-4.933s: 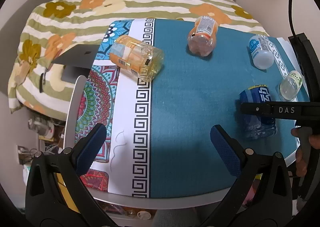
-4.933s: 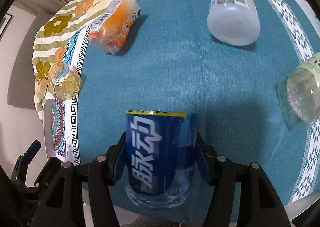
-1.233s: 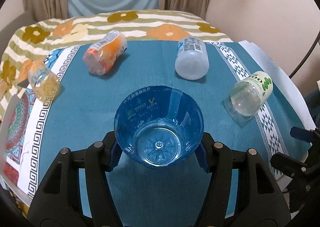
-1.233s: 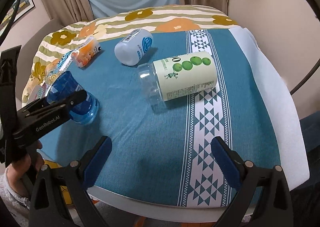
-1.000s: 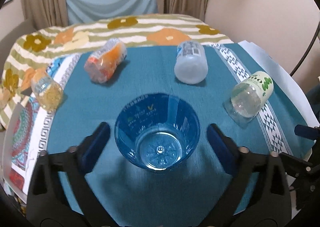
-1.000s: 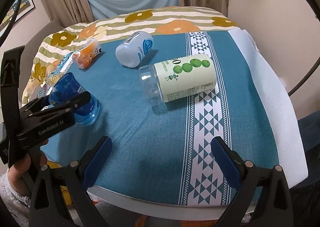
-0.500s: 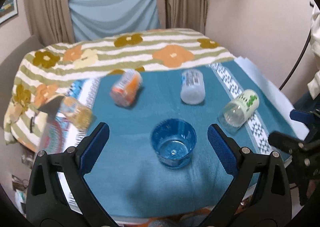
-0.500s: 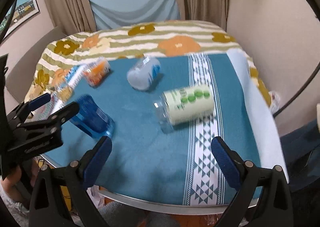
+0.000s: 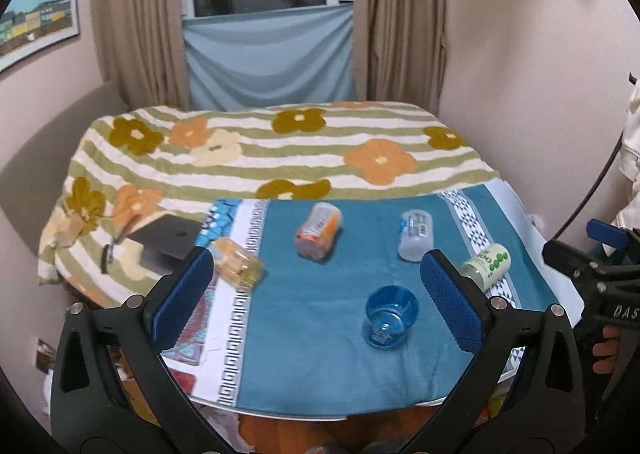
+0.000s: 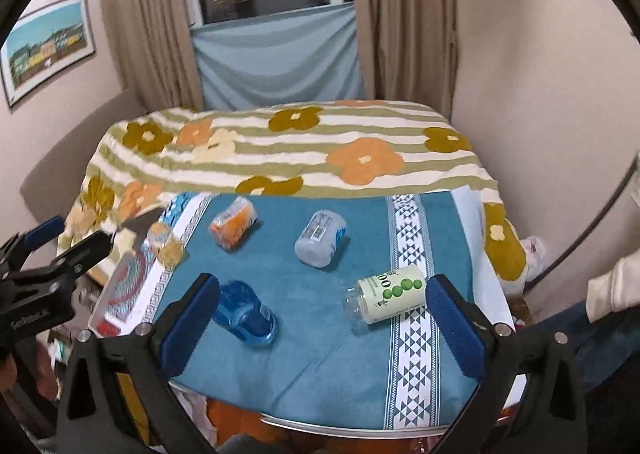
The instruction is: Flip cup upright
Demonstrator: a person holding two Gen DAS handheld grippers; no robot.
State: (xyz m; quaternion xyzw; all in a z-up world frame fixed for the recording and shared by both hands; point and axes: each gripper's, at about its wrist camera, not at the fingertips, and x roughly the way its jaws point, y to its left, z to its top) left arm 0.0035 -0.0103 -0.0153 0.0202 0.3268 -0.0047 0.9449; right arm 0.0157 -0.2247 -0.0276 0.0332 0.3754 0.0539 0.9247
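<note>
The blue transparent cup (image 9: 390, 316) stands upright, mouth up, on the teal tablecloth (image 9: 320, 342) near the table's front. It also shows in the right wrist view (image 10: 246, 314). My left gripper (image 9: 316, 298) is open and empty, held well back and above the table. My right gripper (image 10: 320, 318) is open and empty too, pulled back from the front edge. Each gripper shows at the side of the other's view.
Several containers lie on their sides on the cloth: an orange bottle (image 9: 318, 236), a white bottle (image 9: 416, 240), a green-dotted jar (image 9: 486, 266) and a yellow jar (image 9: 238, 264). A floral blanket (image 9: 280, 146) covers the sofa behind. A dark laptop (image 9: 168, 234) lies at the left.
The left gripper opened, let go of the cup standing upright, and drew back and up. The right gripper also drew back from the table.
</note>
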